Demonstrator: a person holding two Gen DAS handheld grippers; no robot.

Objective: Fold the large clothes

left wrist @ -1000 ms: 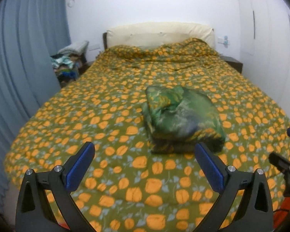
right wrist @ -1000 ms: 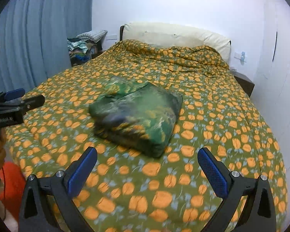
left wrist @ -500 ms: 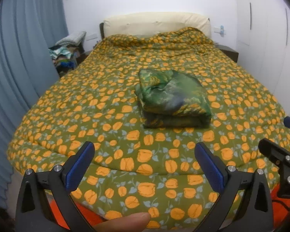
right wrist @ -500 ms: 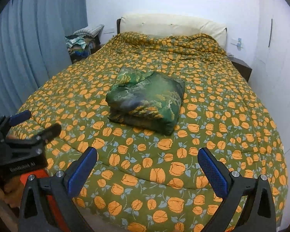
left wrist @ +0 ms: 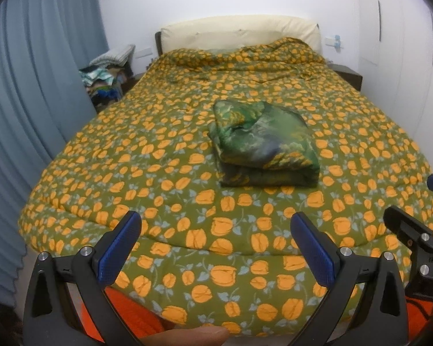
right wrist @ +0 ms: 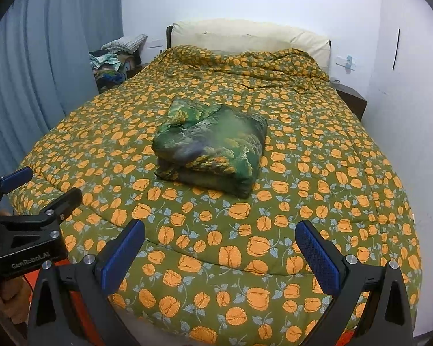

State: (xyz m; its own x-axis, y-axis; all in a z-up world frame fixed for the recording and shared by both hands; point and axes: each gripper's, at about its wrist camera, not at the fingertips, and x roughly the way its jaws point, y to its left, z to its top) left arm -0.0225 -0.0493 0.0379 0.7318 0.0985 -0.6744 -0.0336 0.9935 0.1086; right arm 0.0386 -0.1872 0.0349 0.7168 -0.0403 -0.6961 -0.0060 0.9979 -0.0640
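Observation:
A green patterned garment (left wrist: pixel 262 141) (right wrist: pixel 213 150) lies folded into a thick rectangular bundle in the middle of the bed. My left gripper (left wrist: pixel 216 245) hangs open over the foot of the bed, well short of the bundle, with nothing between its blue pads. My right gripper (right wrist: pixel 220 248) is likewise open and empty, back from the bundle. Each gripper shows at the edge of the other's view: the right one (left wrist: pixel 418 230) and the left one (right wrist: pixel 29 201).
The bed wears an olive quilt with orange flowers (left wrist: pixel 158 150) and a cream headboard (left wrist: pixel 239 31). Blue curtains (left wrist: pixel 29 101) hang on the left. A pile of clothes (left wrist: pixel 106 80) sits beside the headboard; a dark nightstand (right wrist: pixel 350 98) on the right. A fingertip (left wrist: pixel 193 334) shows at bottom.
Both grippers have drawn back from the bed, so the folded bundle looks smaller and farther. The bed's foot edge and orange floor have come into view. Both stay open.

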